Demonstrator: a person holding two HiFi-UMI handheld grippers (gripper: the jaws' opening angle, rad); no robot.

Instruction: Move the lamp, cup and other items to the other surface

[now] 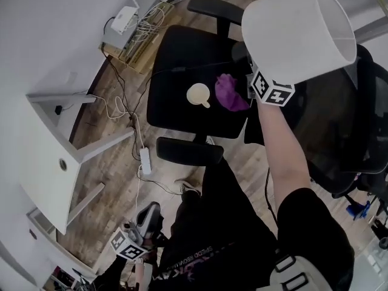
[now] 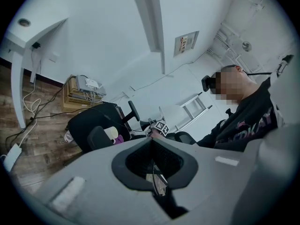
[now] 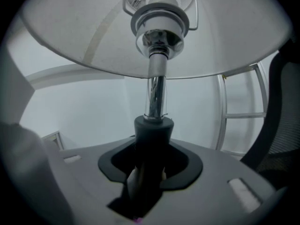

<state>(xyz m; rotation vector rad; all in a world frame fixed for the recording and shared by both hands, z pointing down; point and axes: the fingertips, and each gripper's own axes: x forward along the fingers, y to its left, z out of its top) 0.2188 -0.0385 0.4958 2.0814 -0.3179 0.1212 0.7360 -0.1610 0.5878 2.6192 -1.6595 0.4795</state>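
Two grippers: right gripper (image 3: 151, 165) loaded, left gripper (image 1: 148, 215) empty.
Load: lamp (image 1: 300, 32) with a white drum shade, chromed stem and dark collar. It is carried in the air at 1 o'clock in the head view, over the right edge of the chair seat (image 1: 173, 53).
Right fingers: closed on the dark lower stem, just under the chrome tube.
Lamp axis: the stem stands upright across the fingers, shade on top, tipped a little toward 1 o'clock. The base is hidden.
Left fingers: drawn together with nothing between them, hanging low at 7 o'clock, well apart from the seat.
Seat contents: cup (image 1: 198, 94) and purple item (image 1: 230, 93), just beside each other.
White worktop (image 1: 42, 156): at 9 o'clock, by the wall.
Key relation: from the right fingers the cup lies at 9 o'clock with the purple item between. Bare seat shows at 10 o'clock.
Judgement: the seat looks like the receiving surface, and the right hand is the nearer. The set-down calls for a vertical stem and a base that lands apart from the cup and purple item.
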